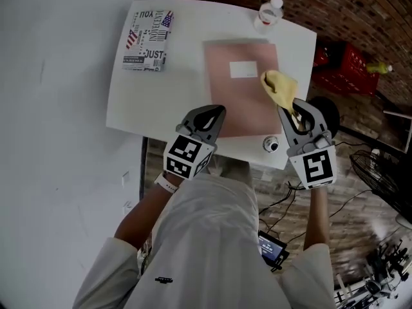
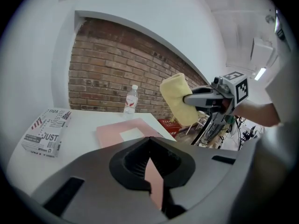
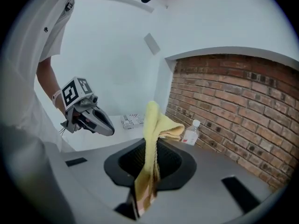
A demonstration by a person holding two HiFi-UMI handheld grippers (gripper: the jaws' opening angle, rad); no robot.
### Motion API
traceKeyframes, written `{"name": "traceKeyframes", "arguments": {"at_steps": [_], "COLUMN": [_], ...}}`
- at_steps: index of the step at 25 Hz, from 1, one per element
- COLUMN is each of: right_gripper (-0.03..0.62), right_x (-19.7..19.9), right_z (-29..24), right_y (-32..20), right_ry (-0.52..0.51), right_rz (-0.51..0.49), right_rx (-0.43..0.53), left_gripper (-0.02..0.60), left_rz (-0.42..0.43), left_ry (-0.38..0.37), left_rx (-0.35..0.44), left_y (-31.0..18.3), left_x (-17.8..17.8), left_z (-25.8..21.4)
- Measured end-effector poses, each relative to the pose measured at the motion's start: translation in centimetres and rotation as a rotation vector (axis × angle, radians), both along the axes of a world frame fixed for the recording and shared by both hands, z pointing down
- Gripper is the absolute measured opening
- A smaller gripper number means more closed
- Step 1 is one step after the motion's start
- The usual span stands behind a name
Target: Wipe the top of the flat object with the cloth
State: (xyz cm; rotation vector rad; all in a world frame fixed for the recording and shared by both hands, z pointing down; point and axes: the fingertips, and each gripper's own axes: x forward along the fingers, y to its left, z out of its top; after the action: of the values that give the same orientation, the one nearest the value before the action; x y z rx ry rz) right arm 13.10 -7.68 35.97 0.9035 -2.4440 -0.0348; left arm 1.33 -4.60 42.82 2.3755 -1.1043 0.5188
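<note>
A flat pink folder (image 1: 239,89) with a white label lies on the white table (image 1: 129,102); in the left gripper view the pink folder (image 2: 126,130) lies ahead of the jaws. A yellow cloth (image 1: 279,89) hangs crumpled over the folder's right edge, with my right gripper (image 1: 291,110) shut on it. In the right gripper view the cloth (image 3: 154,120) stands up from between the jaws of my right gripper (image 3: 150,146). My left gripper (image 1: 215,113) is shut and holds nothing, over the folder's near edge. From the left gripper (image 2: 149,141) I see the cloth (image 2: 177,97) raised above the table.
A printed box (image 1: 149,40) lies at the table's far left. A water bottle (image 1: 270,11) stands at the far edge, beyond the folder. A small round object (image 1: 271,145) sits at the near edge by the right gripper. A red crate (image 1: 344,66) and cables lie on the floor to the right.
</note>
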Motion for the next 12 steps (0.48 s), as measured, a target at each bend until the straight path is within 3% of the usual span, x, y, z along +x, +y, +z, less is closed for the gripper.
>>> {"name": "traceKeyframes", "arguments": {"at_steps": [12], "right_gripper": [0.055], "right_x": [-0.8], "right_z": [3.7], "right_y": [-8.2], "right_ry": [0.336], "right_rz": [-0.194], "right_rx": [0.164], "left_gripper": [0.01], "left_rz": [0.019], "left_ry": [-0.049], "left_rx": [-0.116], "left_y": [-2.5], "left_x": [0.3], "left_z": [7.6]}}
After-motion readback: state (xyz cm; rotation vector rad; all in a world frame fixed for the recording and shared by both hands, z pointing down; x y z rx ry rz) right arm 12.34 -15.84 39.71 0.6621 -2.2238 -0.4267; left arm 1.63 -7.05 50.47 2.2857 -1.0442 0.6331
